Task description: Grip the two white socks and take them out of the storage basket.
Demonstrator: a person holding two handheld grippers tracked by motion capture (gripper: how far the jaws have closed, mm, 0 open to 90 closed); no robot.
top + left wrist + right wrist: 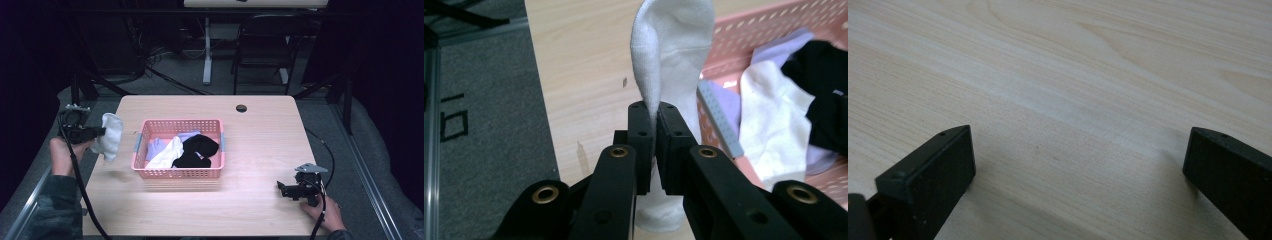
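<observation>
Sock (110, 135), white, clamped in left gripper (100, 132) over table's left edge, beside pink basket (177, 173). Right gripper (282, 189) idle near front-right corner, jaws apart, empty. Advice: lower sock flat onto bare table, then release.

From my remote seat, the high view is dim: light falls from above onto the pale wooden worktop (250, 150), while the surroundings sink into near-black with a bluish tint. The pink plastic mesh basket (178, 173) throws a soft shadow toward me. The picture is grainy and soft. The left tool's view is brighter, its near black jaws blurred. The right tool's view is evenly lit, with faint shadows beside its jaws.
</observation>
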